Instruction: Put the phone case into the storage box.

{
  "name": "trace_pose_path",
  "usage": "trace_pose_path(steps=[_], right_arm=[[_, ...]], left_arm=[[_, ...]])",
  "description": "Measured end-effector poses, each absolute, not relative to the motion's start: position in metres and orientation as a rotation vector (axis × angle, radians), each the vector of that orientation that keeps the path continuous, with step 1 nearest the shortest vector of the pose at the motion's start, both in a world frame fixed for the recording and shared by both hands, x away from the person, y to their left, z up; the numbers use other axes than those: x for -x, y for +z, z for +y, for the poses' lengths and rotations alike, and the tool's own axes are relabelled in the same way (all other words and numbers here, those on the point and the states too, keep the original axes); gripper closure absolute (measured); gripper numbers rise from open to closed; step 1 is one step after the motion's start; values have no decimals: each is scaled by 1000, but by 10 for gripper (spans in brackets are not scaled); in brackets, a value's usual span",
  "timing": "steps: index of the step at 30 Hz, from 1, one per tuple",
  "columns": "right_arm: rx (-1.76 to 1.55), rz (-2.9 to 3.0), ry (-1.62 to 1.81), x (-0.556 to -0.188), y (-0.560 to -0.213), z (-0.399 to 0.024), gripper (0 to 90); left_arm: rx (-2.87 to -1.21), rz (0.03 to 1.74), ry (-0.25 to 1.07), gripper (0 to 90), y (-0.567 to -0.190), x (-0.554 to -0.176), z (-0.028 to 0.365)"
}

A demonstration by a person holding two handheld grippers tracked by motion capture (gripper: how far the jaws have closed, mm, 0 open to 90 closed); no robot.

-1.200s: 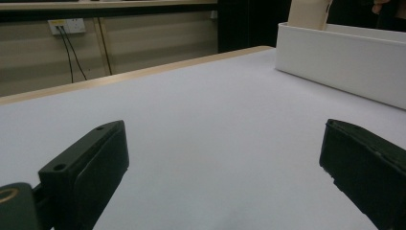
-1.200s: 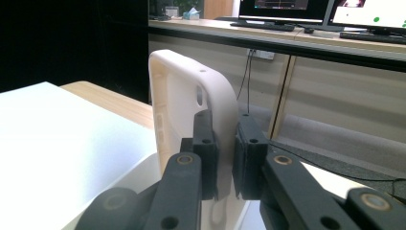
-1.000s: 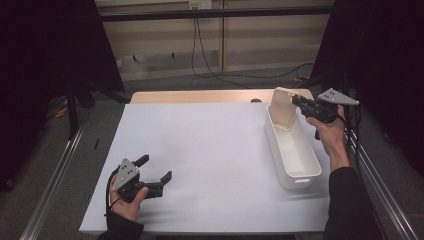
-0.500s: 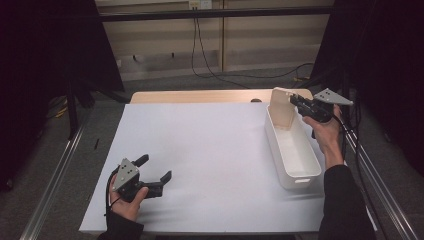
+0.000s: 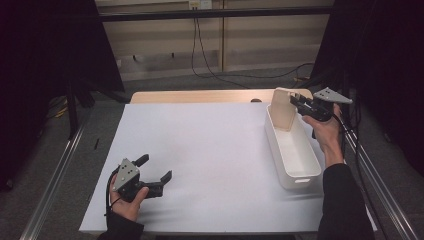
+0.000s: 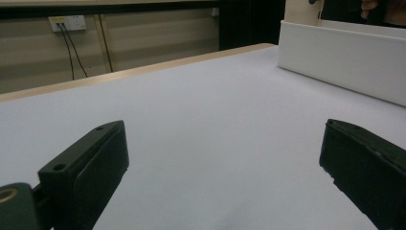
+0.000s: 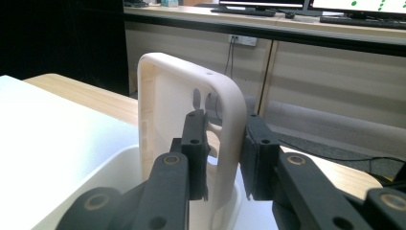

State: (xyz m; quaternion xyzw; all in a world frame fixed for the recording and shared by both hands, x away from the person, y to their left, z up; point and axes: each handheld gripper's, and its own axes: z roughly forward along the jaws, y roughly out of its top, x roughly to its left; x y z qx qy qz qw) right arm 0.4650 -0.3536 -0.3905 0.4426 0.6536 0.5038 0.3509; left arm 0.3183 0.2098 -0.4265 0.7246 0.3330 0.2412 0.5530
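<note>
A cream plastic lid [image 5: 282, 109] stands upright in the far end of a long white bin [image 5: 272, 135] at the table's right. My right gripper [image 5: 294, 101] is at the lid's right edge. In the right gripper view the lid's rim [image 7: 163, 96] sits between the jaws of that gripper [image 7: 225, 143]. The jaws have just been opening, and they now stand slightly apart from the rim. My left gripper [image 5: 155, 168] rests low at the front left of the white table, open, with nothing between its jaws [image 6: 220, 163].
The white tabletop [image 5: 210, 150] spreads between the two hands. A wooden strip [image 5: 200, 96] borders its far edge. Metal rails run along both sides of the table. The bin's long wall [image 6: 344, 57] rises ahead and to the right of the left gripper.
The right hand has edged slightly left against the lid, which stays upright in the bin. The left hand and its gripper have not moved.
</note>
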Motion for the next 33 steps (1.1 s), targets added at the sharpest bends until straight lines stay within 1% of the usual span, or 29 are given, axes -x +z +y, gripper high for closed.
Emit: trace_pose_path(steps=[6, 12, 17, 33], right_arm=[[-1187, 1681, 1261, -466, -389, -358, 714], [-1180, 1697, 1237, -469, -387, -353, 713], [-1198, 1681, 1211, -473, -389, -350, 724], [-1228, 1670, 1201, -482, -394, -345, 715]], left_arm=[[-1713, 786, 570, 28, -427, -318, 209], [-1714, 785, 570, 28, -427, -318, 209], [-1715, 783, 570, 29, -426, -318, 209], [-1716, 783, 573, 29, -427, -318, 209]])
